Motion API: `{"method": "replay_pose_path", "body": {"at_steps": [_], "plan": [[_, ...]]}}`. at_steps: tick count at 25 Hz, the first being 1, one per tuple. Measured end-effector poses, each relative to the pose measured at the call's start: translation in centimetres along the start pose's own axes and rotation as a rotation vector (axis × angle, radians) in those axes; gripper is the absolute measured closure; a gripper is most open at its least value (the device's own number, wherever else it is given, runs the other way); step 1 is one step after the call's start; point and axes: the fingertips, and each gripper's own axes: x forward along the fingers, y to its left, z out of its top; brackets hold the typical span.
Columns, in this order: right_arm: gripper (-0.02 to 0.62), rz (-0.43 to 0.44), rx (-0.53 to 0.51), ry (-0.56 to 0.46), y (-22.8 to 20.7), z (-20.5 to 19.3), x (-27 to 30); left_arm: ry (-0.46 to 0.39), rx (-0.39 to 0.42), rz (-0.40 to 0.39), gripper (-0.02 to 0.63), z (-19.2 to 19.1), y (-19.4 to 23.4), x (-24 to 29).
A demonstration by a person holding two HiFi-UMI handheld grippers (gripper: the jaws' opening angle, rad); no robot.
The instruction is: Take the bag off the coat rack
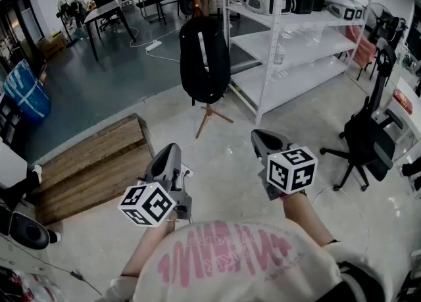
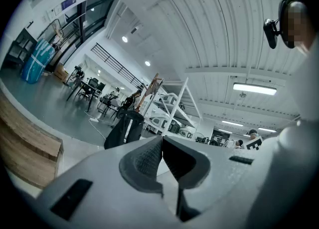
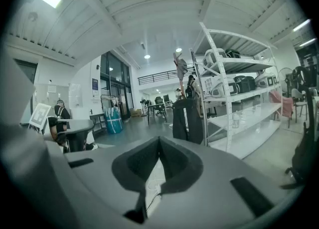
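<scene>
A black bag hangs on a wooden coat rack that stands on the floor some way ahead of me. The same bag shows small in the left gripper view and in the right gripper view. My left gripper and my right gripper are held out in front of my chest, well short of the rack. Both are shut, pads together, with nothing between them. In the gripper views the left jaws and the right jaws meet in a closed seam.
A white metal shelving unit with appliances stands right of the rack. A black office chair is at the right. A low wooden platform lies at the left. Desks and chairs fill the back; a white cable lies on the floor.
</scene>
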Motion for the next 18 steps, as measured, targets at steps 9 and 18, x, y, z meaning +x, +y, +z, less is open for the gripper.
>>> {"method": "replay_pose_path", "body": {"at_steps": [9, 18], "plan": [[0.591, -0.003, 0.002, 0.011, -1.4, -0.5, 0.5, 0.009, -0.004, 0.001, 0.601, -0.8, 0.0, 1.4], [0.591, 0.014, 0.032, 0.025, -5.2, -1.1, 0.5, 0.011, -0.028, -0.004, 0.601, -2.8, -1.5, 4.7]]}}
